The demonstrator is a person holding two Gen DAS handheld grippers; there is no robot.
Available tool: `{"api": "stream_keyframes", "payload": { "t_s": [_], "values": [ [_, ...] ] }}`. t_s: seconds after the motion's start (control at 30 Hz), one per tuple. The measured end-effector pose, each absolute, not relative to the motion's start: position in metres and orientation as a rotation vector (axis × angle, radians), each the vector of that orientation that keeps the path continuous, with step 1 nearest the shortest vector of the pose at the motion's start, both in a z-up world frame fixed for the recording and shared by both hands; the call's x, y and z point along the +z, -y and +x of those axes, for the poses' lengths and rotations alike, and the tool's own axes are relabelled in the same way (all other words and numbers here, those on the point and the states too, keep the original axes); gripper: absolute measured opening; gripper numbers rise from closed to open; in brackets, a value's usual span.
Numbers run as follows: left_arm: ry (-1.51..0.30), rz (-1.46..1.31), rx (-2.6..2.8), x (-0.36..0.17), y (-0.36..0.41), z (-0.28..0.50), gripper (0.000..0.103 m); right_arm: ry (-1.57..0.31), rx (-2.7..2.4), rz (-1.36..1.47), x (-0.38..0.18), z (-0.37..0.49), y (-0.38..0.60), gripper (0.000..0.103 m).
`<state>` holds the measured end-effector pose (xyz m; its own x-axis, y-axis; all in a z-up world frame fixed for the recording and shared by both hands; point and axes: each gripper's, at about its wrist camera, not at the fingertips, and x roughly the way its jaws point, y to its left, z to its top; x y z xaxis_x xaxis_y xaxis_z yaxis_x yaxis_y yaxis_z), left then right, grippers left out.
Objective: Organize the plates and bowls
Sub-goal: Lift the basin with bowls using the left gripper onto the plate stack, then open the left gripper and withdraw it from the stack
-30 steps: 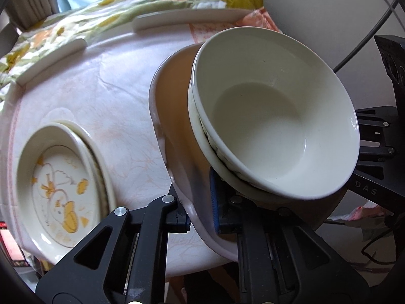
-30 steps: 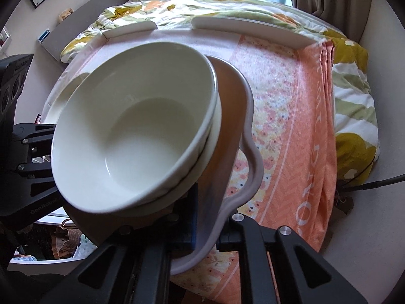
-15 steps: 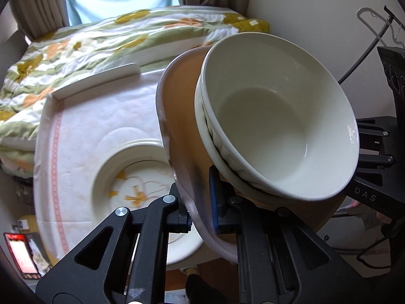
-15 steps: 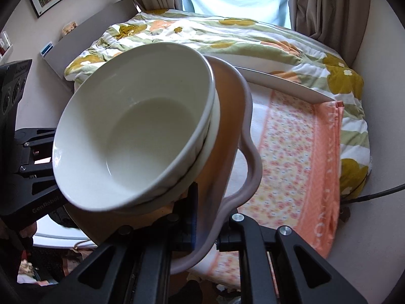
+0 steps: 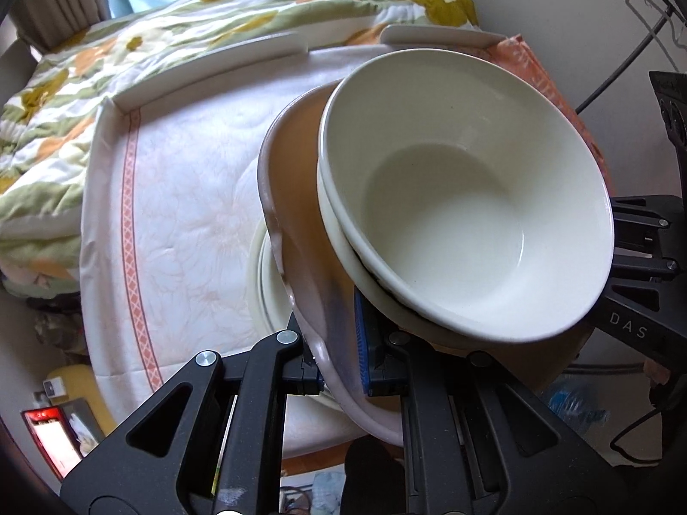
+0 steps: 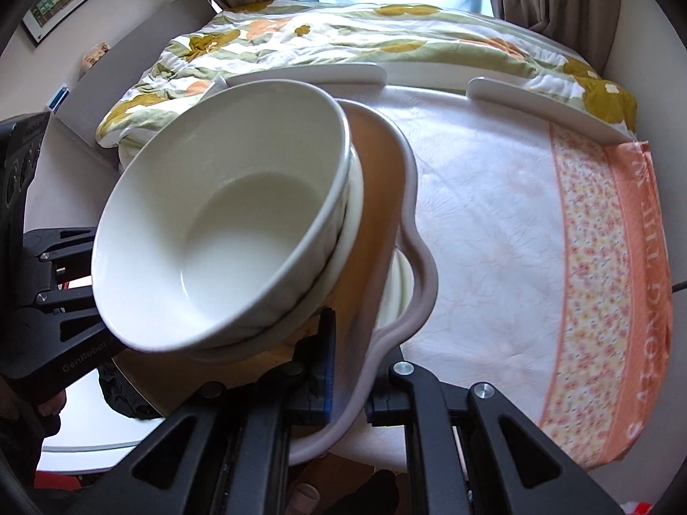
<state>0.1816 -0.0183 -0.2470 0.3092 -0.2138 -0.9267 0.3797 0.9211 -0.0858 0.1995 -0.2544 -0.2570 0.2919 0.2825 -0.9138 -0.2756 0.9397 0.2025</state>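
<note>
Left wrist view: left tongs [image 5: 339,365] clenched on the near rim of a scalloped plate [image 5: 309,231], tan inside w/ a pale mauve edge, one finger under the rim, the blue-padded finger [image 5: 360,343] on top. Plate is tilted, up off the table [image 5: 180,197]. On it sit two nested white bowls: top bowl [image 5: 463,214], large and empty, sitting in a lower bowl [image 5: 339,231] of which only the rim shows. Below the plate's left edge, a stack of white plates [image 5: 264,283] lies on the table, mostly hidden; how many, can't tell. Table has a white cloth w/ an orange patterned stripe and a raised white rim at the far side. Beyond it a floral quilt [image 5: 129,56] on a bed.

Right wrist view: right tongs [image 6: 348,390] clamped on the opposite rim of the same plate [image 6: 378,197], blue pad [image 6: 329,365] on the inner face. So both tongs hold the plate between them, one at each side. Bowl stack [image 6: 223,240] leans toward the left of this view. A bit of the white plates [image 6: 397,292] peeks out under the plate's edge. Orange floral cloth [image 6: 601,279] covers the table's right part. The other tool's black body shows at the left edge.
</note>
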Motion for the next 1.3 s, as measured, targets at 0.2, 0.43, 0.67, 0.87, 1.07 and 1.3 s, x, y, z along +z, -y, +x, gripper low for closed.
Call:
{"api": "stream_keyframes", "payload": {
  "t_s": [0.2, 0.43, 0.67, 0.87, 1.07, 1.3],
  "values": [
    [-1.206, 0.178, -0.386, -0.265, 0.014, 0.182, 0.009, -1.24, 0.344, -0.009, -0.275, 0.202, 0.241, 0.01],
    [-1.215, 0.171, -0.39, -0.275, 0.012, 0.182, 0.009, -1.245, 0.329, 0.003, -0.289, 0.198, 0.242, 0.01],
    [-1.185, 0.151, -0.384, -0.278, 0.009, 0.18, 0.009, -1.206, 0.331, -0.001, -0.294, 0.193, 0.242, 0.01],
    [-1.171, 0.182, -0.364, -0.276, 0.012, 0.177, 0.01, -1.193, 0.33, -0.016, -0.293, 0.191, 0.24, 0.01],
    [-1.185, 0.216, -0.359, -0.267, 0.013, 0.178, 0.012, -1.221, 0.318, -0.027, -0.29, 0.194, 0.241, 0.012],
    [-1.142, 0.308, -0.302, -0.242, 0.008, 0.173, 0.041, -1.234, 0.3, -0.029, -0.276, 0.192, 0.247, 0.018]
  ]
}}
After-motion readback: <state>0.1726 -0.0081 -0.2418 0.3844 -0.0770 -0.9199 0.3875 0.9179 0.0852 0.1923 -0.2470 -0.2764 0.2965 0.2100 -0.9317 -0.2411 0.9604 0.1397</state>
